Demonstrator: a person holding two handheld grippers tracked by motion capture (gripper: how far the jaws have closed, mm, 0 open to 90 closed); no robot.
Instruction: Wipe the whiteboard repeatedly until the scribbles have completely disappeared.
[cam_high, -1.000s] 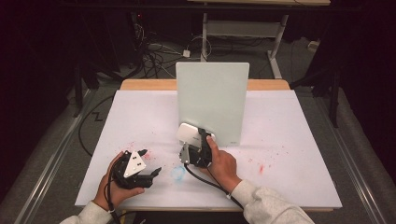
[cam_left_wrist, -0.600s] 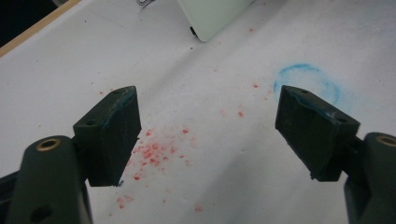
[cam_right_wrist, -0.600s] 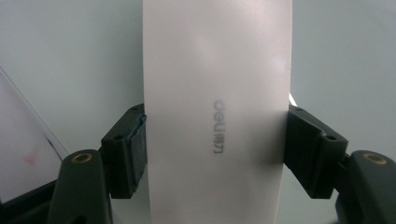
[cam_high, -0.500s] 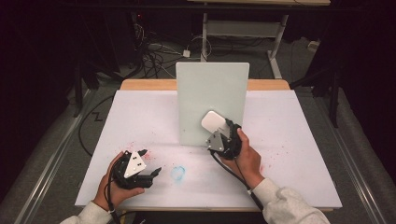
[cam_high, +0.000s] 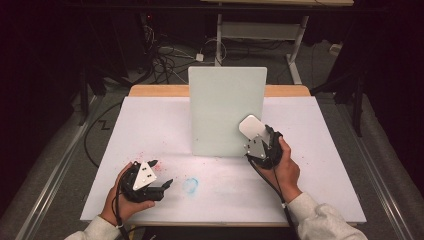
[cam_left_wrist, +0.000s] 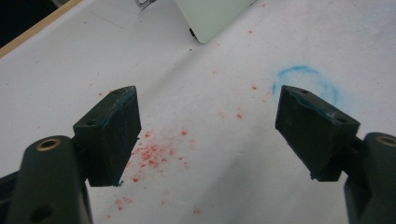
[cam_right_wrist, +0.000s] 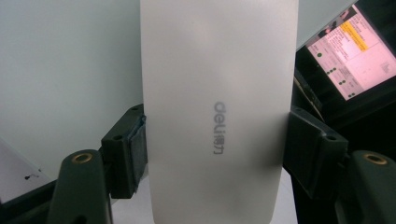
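While working at the white table (cam_high: 325, 200), treat the upright pale board (cam_high: 220, 105) as the surface that matters: standing near the far middle, facing the near side, and judged to be under a wiping pass. Keep it from tipping by pressing lightly and evenly, never shoving toward the far edge. Hold the white block (cam_right_wrist: 215, 70) flat to the board's face, long side up, so that the whole pad meets it and not one corner. Keep the right gripper (cam_high: 256, 141) clamped on the block's two long sides, as seen in the right gripper view, with the printed logo between the jaws; mind the grip near the block's lower end, since a slip there would let it pivot. Steady the wrist of the right hand (cam_high: 286, 170) and stop short of running off the board's right edge, where the block now sits. Leave the left gripper (cam_high: 161, 174) resting at the near left, jaws spread wide and holding nothing, just left of the blue ring (cam_high: 190, 185) and over the red specks (cam_left_wrist: 152, 156).

Compared with a second ago: block and right gripper carried from low against the board's left part, close to the tabletop, up and across to its right edge. Left gripper, board and marks unchanged.
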